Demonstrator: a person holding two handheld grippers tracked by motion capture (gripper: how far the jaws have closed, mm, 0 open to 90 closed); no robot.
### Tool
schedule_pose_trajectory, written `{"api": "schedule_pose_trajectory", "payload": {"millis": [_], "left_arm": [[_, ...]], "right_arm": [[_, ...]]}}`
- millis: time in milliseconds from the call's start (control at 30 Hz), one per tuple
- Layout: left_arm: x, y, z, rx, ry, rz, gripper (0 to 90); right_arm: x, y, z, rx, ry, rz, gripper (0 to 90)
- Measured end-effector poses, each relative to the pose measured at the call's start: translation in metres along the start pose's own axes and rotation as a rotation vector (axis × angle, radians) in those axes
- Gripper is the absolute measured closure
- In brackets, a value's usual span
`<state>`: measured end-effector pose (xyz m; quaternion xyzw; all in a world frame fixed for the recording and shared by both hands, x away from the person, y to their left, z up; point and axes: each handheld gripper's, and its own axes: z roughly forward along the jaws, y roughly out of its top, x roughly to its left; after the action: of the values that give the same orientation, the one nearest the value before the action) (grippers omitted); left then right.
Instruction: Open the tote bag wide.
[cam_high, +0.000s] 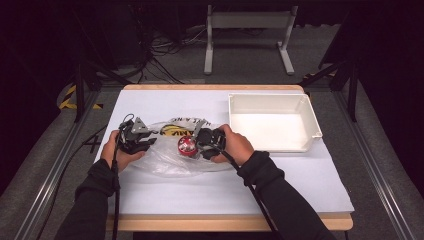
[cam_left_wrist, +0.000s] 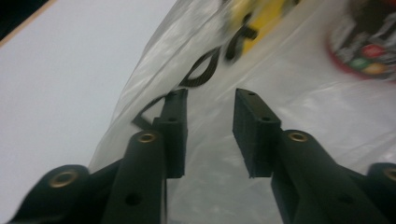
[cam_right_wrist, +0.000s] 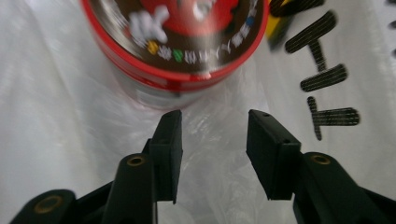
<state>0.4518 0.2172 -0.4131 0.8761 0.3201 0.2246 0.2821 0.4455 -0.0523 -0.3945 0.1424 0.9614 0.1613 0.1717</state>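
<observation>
Plastic bag (cam_high: 170, 152): lies flat on the white desk (cam_high: 280, 185), centre-left, printed lettering uppermost.
Red-lidded tin (cam_high: 187, 146): inside the bag, near its middle.
Left hand-held gripper (cam_left_wrist: 210, 116): jaws spread, over the bag's left part, pinching nothing.
Right hand-held gripper (cam_right_wrist: 212, 135): jaws spread, just right of the tin, gripping nothing.
White tray (cam_high: 272, 102): far right of the desk.

bright overhead light on white table (cam_high: 165, 100), dark surroundings; gripper views w/ motion blur, soft focus
</observation>
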Motion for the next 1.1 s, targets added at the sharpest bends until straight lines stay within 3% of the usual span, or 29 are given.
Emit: {"api": "schedule_pose_trajectory", "payload": {"millis": [33,133,267,333,533,733,867,1100], "left_arm": [[0.002,-0.002,0.003,0.005,0.022,-0.023,61.6],[0.012,-0.012,0.012,0.029,0.009,-0.087,62.1],[0.020,-0.025,0.014,0.030,-0.016,-0.126,79.3],[0.022,-0.028,0.013,0.026,-0.023,-0.136,88.8],[0.026,-0.036,0.011,0.032,0.019,-0.148,90.0],[0.039,-0.050,0.005,0.041,0.058,-0.205,90.0],[0.040,-0.052,0.003,0.071,0.087,-0.196,90.0],[0.044,-0.059,-0.002,0.059,0.090,-0.223,90.0]], "right_arm": [[0.000,0.001,0.005,0.027,-0.022,-0.014,54.0],[0.000,0.000,0.014,0.088,-0.028,0.003,53.2],[0.001,-0.005,0.018,0.114,-0.023,0.030,65.4],[0.001,-0.009,0.018,0.099,-0.015,0.042,74.3],[-0.001,-0.022,0.015,0.072,-0.026,0.067,89.4],[-0.006,-0.041,0.007,0.036,-0.039,0.120,90.0],[-0.007,-0.050,0.001,0.024,-0.047,0.129,90.0],[-0.009,-0.062,0.003,0.019,-0.042,0.160,90.0]]}}
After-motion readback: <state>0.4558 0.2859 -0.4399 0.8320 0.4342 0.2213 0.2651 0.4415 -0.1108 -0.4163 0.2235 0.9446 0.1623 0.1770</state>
